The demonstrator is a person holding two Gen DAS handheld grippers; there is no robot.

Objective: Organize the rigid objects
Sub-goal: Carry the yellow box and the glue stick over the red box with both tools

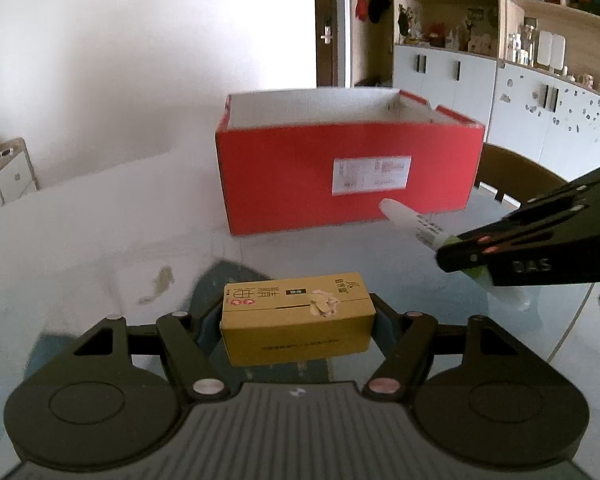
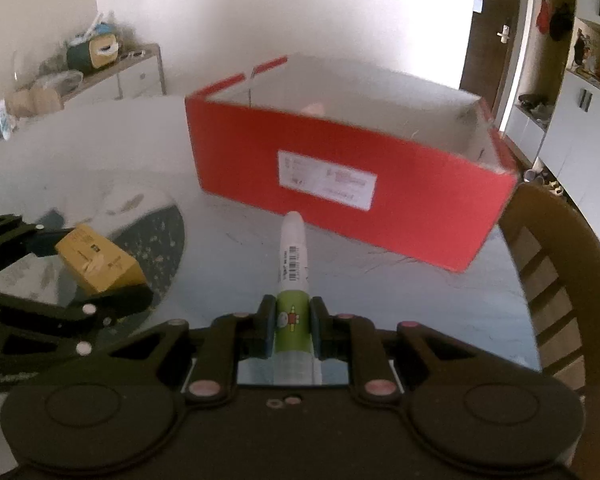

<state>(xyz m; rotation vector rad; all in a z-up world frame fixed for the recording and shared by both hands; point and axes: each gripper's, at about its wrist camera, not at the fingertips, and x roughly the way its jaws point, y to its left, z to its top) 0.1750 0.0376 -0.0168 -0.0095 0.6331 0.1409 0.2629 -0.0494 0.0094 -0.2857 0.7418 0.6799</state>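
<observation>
A white tube with a green label (image 2: 293, 280) is clamped by the right gripper (image 2: 292, 330) near its back end, its capped tip pointed at the red cardboard box (image 2: 420, 208) – a long overhang, so it may be levered or slid out of the pads if the near wall is struck. A yellow carton (image 1: 296, 314) is gripped across its width between the jaws of the left gripper (image 1: 298, 320), above the glass table (image 1: 380, 248). Both loads are held close together before the open box – a collision is risked if both are carried in at once
</observation>
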